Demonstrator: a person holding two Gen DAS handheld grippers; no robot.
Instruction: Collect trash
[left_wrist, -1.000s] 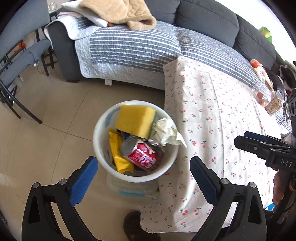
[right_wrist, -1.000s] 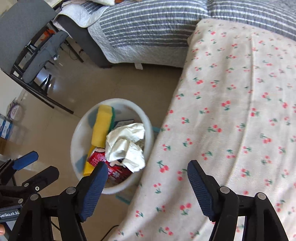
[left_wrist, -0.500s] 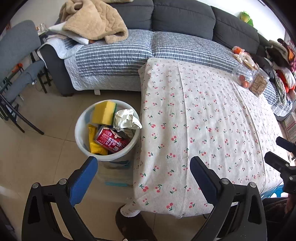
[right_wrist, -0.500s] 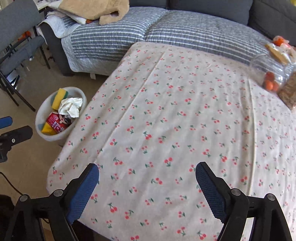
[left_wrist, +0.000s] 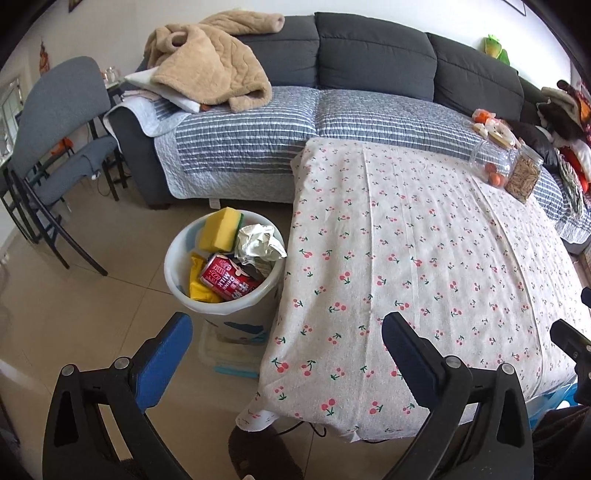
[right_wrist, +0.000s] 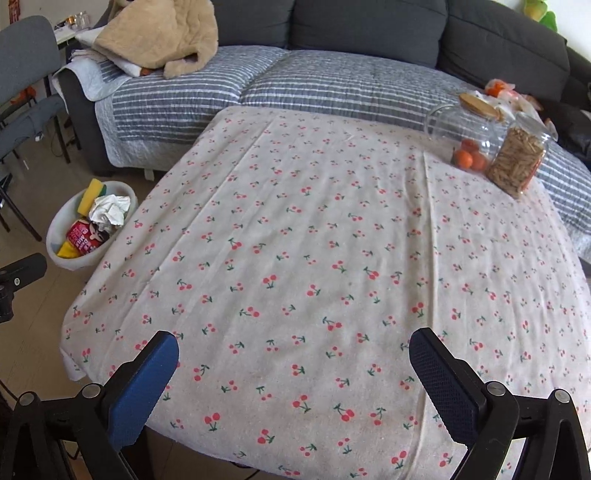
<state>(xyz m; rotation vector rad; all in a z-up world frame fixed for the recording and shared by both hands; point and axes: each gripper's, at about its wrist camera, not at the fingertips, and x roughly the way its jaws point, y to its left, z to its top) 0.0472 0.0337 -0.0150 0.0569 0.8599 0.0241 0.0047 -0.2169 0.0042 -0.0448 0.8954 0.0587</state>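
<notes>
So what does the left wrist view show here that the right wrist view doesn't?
Only the left wrist view: the plastic box under the bin and the clothes pile at the sofa's far end. Only the right wrist view: the table's right portion past the jars. Both: the white bin holding sponge, red can and crumpled paper, the cherry tablecloth, two jars and the beige blanket.

place: home living room | evidence: grey sofa (left_wrist: 369, 66) at 12 o'clock, cherry-print tablecloth (right_wrist: 332, 258) centre, chair (left_wrist: 55, 122) at 10 o'clock
</notes>
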